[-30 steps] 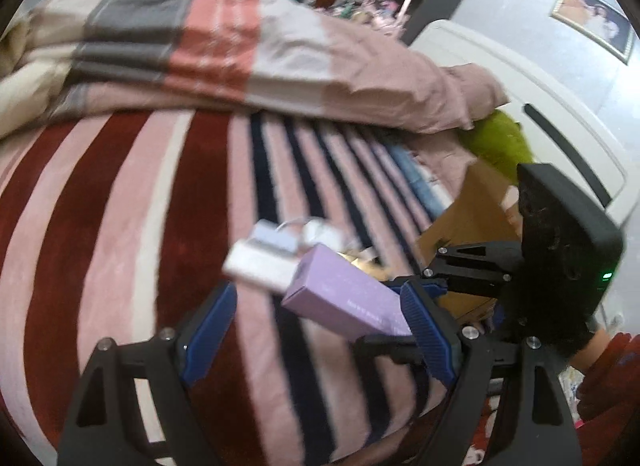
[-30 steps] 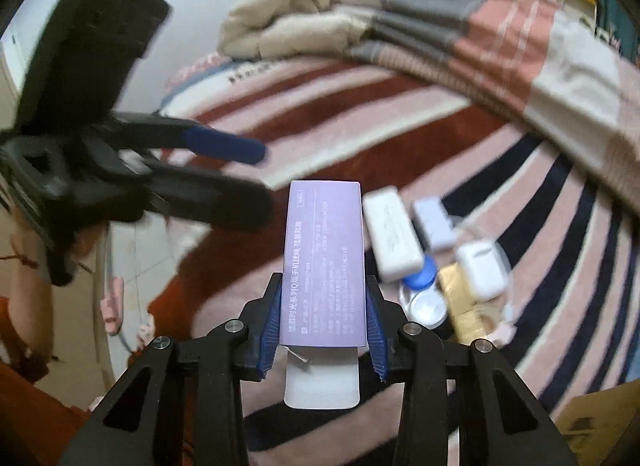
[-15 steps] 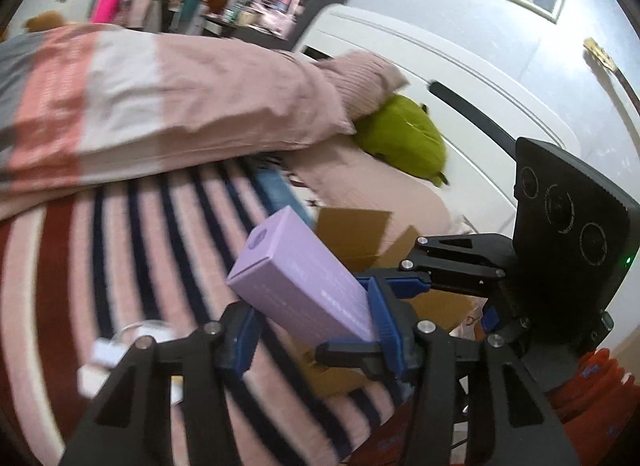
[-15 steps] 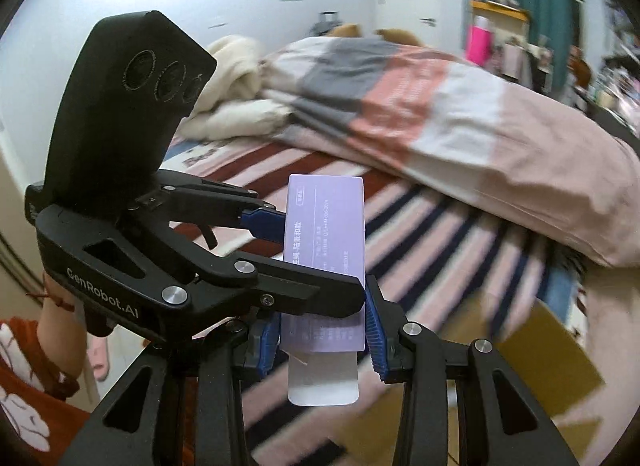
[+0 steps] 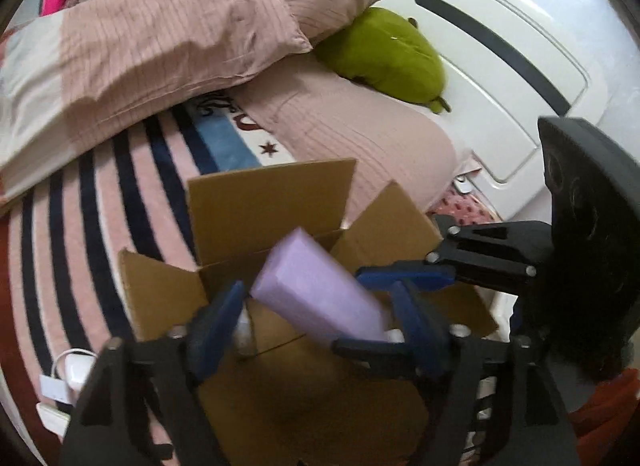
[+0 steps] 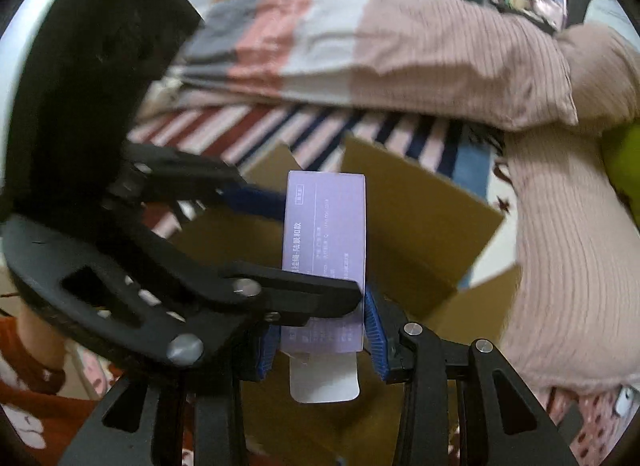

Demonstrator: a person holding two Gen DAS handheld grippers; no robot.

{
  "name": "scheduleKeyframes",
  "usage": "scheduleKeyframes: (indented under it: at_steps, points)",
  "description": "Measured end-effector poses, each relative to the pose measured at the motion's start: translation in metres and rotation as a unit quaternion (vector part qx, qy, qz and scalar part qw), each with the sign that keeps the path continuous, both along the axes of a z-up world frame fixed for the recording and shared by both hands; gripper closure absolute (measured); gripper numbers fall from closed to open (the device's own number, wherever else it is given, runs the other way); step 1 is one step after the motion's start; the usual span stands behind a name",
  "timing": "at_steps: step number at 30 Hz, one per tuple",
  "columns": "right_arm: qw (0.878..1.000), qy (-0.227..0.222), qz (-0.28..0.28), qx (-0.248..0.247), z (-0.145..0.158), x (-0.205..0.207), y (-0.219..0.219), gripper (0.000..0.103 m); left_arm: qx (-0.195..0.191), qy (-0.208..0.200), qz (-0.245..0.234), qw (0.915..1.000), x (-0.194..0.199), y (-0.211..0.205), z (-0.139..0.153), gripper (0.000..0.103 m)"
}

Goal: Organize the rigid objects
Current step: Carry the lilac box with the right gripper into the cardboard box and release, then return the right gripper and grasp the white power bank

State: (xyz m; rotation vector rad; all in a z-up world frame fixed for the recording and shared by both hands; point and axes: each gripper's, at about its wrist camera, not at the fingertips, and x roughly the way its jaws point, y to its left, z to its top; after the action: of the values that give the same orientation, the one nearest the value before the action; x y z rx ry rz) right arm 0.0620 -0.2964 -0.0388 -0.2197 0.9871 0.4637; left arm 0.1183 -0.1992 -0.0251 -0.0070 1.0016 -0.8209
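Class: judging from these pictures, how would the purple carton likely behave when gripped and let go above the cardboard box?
The purple carton probably stays stiff, since its flat faces show no denting between the right gripper jaws. It looks light. Flat-sided, it should land without rolling in the cardboard box.

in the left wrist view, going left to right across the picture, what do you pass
white charger at the left edge → open cardboard box → purple box, above the cardboard box → green plush, further back → black body of the right tool
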Motion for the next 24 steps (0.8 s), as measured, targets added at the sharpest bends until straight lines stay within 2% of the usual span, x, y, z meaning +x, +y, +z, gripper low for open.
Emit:
scheduleKeyframes:
  at_steps: [2, 3, 8, 15, 20, 24]
  points:
    - [1.000, -0.004, -0.005, -0.025, -0.005, -0.001, 0.002, 0.048, -0.002, -0.003, 0.006, 1.0000, 0.000, 0.008, 0.003, 0.025]
    - [1.000, -0.008, -0.002, -0.028, -0.005, -0.006, -0.002, 0.045, -0.002, -0.008, 0.010, 0.9999, -0.001, 0.012, 0.006, 0.025]
    - [0.999, -0.017, 0.010, -0.030, 0.001, -0.015, 0.005, 0.044, -0.005, -0.037, 0.035, 0.9987, -0.009, 0.045, 0.023, 0.024]
    - [0.998, -0.037, 0.035, -0.037, 0.012, -0.022, 0.049, 0.044, 0.005, -0.076, 0.092, 0.9928, -0.028, 0.114, 0.041, 0.024]
    - [0.996, -0.056, 0.073, -0.011, 0.021, -0.023, 0.096, 0.044, 0.013, -0.098, 0.156, 0.9829, -0.043, 0.178, 0.039, 0.024]
    - [0.990, -0.057, 0.122, 0.028, 0.017, -0.020, 0.141, 0.044, 0.020, -0.102, 0.210, 0.9721, -0.053, 0.235, 0.022, 0.024]
